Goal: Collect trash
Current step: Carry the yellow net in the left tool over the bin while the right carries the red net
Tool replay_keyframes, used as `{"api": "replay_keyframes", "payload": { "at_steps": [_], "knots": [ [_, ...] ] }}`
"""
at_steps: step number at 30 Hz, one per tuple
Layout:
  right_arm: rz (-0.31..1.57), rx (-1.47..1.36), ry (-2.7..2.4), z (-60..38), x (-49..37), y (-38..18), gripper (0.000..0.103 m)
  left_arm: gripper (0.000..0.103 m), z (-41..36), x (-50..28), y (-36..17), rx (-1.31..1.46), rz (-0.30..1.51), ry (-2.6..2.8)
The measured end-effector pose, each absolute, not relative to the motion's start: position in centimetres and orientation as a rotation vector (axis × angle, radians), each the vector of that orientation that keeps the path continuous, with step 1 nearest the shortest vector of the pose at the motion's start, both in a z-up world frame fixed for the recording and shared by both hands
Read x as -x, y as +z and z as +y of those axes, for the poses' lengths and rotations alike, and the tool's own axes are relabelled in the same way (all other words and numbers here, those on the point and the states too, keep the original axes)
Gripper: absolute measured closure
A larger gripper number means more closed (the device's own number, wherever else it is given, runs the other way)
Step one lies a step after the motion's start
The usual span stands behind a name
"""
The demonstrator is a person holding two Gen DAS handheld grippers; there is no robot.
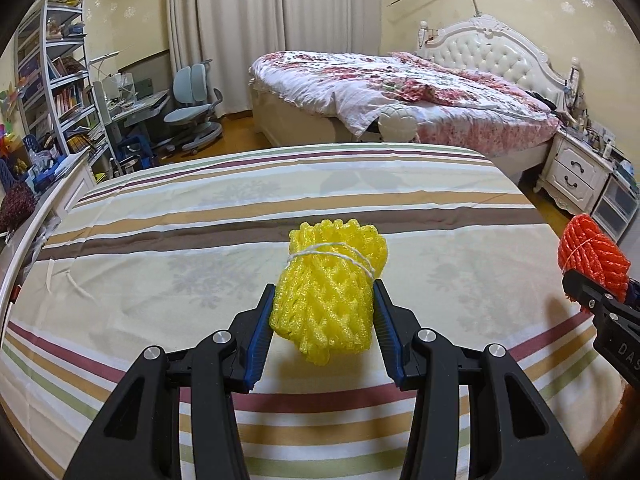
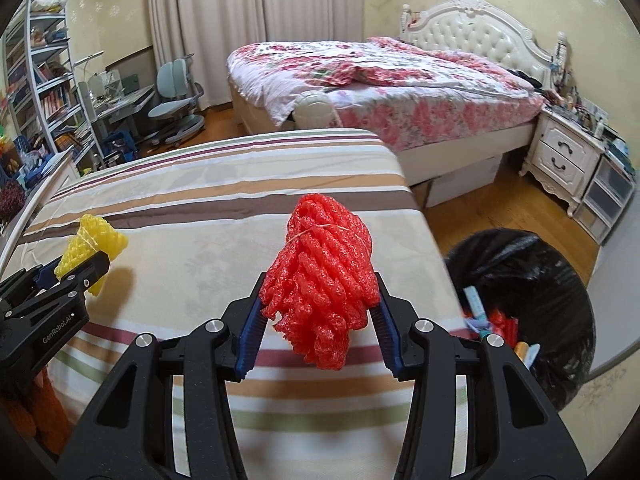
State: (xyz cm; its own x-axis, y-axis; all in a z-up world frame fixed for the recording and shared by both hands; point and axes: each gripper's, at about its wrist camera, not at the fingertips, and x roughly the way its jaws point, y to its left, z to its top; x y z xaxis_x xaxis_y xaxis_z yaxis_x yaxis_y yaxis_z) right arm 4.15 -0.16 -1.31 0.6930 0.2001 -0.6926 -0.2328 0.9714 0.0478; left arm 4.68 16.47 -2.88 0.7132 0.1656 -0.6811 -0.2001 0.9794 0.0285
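My left gripper (image 1: pixel 324 296) is shut on a yellow foam-net bundle (image 1: pixel 332 284) tied with white string, held above the striped table (image 1: pixel 160 216). My right gripper (image 2: pixel 319 286) is shut on a red foam-net bundle (image 2: pixel 324 276), also tied with string, over the table's right part. In the left wrist view the red bundle (image 1: pixel 592 256) and the right gripper show at the right edge. In the right wrist view the yellow bundle (image 2: pixel 92 248) and the left gripper (image 2: pixel 86 266) appear at the left. A bin lined with a black bag (image 2: pixel 532 272) stands on the floor right of the table, with several bits of trash inside.
Beyond the striped table (image 2: pixel 200 208) is a bed with a floral quilt (image 2: pixel 380 76) and a white nightstand (image 2: pixel 560 160). A desk chair (image 1: pixel 196 108) and bookshelf (image 1: pixel 60 80) stand at the left. Wooden floor (image 2: pixel 472 220) lies between table, bed and bin.
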Motion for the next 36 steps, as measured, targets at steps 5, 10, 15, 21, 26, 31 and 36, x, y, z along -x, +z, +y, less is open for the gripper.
{"api": "replay_keyframes", "payload": {
  "at_steps": [5, 10, 15, 21, 26, 31, 36],
  "knots": [
    [0.758, 0.026, 0.194, -2.9, -3.7, -1.3, 0.056, 0.056, 13.6, -4.9, -2.5, 0.022, 0.736, 0.150],
    [0.740, 0.016, 0.138, -5.8, -3.1, -1.2, 0.056, 0.056, 10.6, -5.2, -2.2, -0.002, 0.721, 0.091],
    [0.725, 0.000, 0.085, -8.4, -2.8, -1.0, 0.056, 0.056, 7.0, -5.6, -1.9, -0.035, 0.707, 0.028],
    [0.717, -0.030, 0.024, -11.7, -3.3, -0.9, 0.056, 0.056, 2.9, -6.3, -1.5, -0.068, 0.682, -0.043],
    [0.717, -0.042, -0.014, -14.0, -3.9, -1.0, 0.056, 0.056, 0.0, -7.2, -1.4, -0.082, 0.676, -0.094],
    [0.715, -0.054, -0.045, -15.8, -4.5, -1.3, 0.055, 0.056, -2.7, -8.1, -1.4, -0.106, 0.662, -0.139],
    [0.714, -0.066, -0.069, -17.2, -5.1, -1.5, 0.055, 0.056, -4.3, -9.5, -1.3, -0.113, 0.657, -0.156]
  ]
}}
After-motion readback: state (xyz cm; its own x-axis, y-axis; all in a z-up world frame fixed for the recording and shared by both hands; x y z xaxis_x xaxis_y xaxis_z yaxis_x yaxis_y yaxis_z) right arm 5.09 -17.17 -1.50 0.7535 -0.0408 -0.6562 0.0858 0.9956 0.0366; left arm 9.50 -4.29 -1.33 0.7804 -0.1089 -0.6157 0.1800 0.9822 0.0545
